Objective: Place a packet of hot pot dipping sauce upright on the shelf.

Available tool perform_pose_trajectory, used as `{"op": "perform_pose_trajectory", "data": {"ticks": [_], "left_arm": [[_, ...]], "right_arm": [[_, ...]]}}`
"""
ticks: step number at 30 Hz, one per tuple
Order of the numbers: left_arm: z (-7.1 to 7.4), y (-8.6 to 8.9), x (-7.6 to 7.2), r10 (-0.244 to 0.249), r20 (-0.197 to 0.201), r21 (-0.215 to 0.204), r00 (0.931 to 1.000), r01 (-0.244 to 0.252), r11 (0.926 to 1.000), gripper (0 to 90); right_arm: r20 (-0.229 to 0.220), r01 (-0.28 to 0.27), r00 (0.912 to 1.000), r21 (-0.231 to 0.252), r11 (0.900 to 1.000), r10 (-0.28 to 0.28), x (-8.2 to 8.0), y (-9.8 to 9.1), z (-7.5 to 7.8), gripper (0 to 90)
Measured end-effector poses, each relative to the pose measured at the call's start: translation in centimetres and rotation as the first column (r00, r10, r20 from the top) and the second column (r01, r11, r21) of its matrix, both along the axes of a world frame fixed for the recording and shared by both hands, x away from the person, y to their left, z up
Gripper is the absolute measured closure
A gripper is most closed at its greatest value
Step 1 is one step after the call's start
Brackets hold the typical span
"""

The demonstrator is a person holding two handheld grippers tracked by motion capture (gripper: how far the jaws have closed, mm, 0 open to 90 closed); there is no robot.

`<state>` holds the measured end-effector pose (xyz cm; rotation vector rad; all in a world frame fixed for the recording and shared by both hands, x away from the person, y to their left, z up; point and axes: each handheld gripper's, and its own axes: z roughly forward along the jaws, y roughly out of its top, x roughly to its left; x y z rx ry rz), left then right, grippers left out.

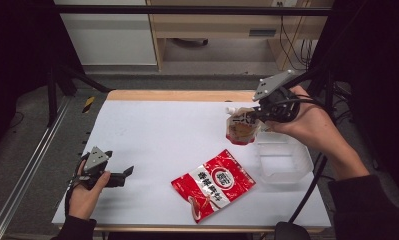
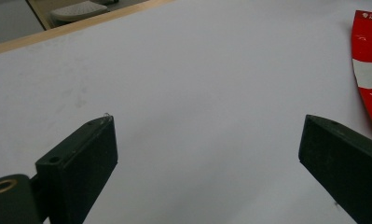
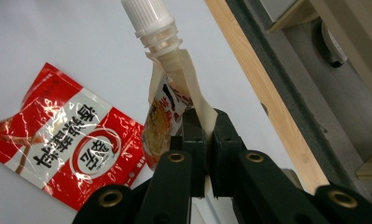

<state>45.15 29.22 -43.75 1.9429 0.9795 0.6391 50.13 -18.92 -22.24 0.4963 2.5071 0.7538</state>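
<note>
One red snack bag (image 1: 213, 183) with white Chinese print (too small to read surely) lies flat on the white tabletop (image 1: 157, 135). The right gripper (image 1: 259, 114) pinches one spouted pouch (image 1: 241, 127) beside one clear tub (image 1: 283, 158). The left gripper (image 1: 128, 171) rests, jaws spread, holding nothing.

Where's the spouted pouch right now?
In the high view the spouted pouch hangs at the table's right, clamped in the right tongs, just above the clear container's far-left corner, beyond the red packet.
</note>
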Motion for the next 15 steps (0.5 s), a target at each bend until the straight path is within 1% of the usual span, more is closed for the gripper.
{"op": "perform_pose_trajectory", "data": {"ticks": [1,2,9,15], "left_arm": [[0.0,0.0,0.0,0.001,-0.002,0.0,1.0,-0.001,1.0,4.4],[0.0,0.0,0.0,0.001,-0.002,0.001,1.0,-0.001,1.0,4.4],[0.0,0.1,0.0,0.006,-0.003,-0.004,1.0,-0.006,1.0,4.6],[-0.1,0.0,0.0,0.003,-0.004,0.001,1.0,-0.003,1.0,4.6]], "right_arm": [[0.001,0.008,1.0,0.002,1.0,-0.008,-0.1,-0.4,0.0,87.3],[0.001,0.008,1.0,0.002,1.0,-0.008,-0.1,-0.4,0.0,87.3],[0.002,0.056,0.9984,0.013,0.9983,-0.056,-0.8,-3.4,0.2,87.3],[0.006,0.099,0.9951,0.014,0.995,-0.099,-1.2,-5.8,0.0,87.3]]}}
